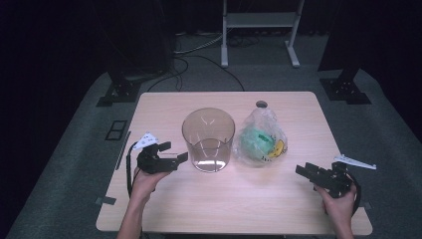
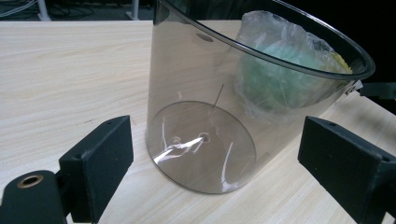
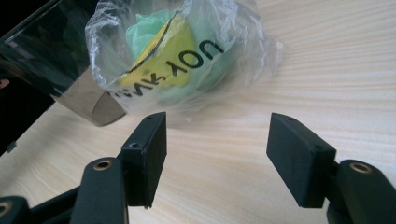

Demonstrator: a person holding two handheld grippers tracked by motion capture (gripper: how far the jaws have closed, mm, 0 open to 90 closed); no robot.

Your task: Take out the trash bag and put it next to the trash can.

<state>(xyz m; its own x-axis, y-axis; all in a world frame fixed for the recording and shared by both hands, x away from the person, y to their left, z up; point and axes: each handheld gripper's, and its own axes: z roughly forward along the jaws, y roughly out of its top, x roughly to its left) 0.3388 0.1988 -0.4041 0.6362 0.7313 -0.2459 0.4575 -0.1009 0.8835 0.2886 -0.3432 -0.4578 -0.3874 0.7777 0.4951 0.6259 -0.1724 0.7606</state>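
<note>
Now my spread right claw point(image 3: 217, 156) points at the plastic bag point(image 3: 187, 51) at twelve o'clock, apart from it.

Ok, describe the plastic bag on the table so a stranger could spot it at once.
On the light wooden table, look just right of the tall clear cylindrical container standing at its middle. The plastic bag sits there, crumpled and see-through. It alone is soft and stuffed, with green and yellow contents showing through and black lettering on the yellow.

Two black handheld grippers point(image 1: 175, 159) point(image 1: 303, 171) with block jaws, brass-ringed pivot holes, trailing black cables, and grey triangular top plates point(image 1: 148, 140).
</note>
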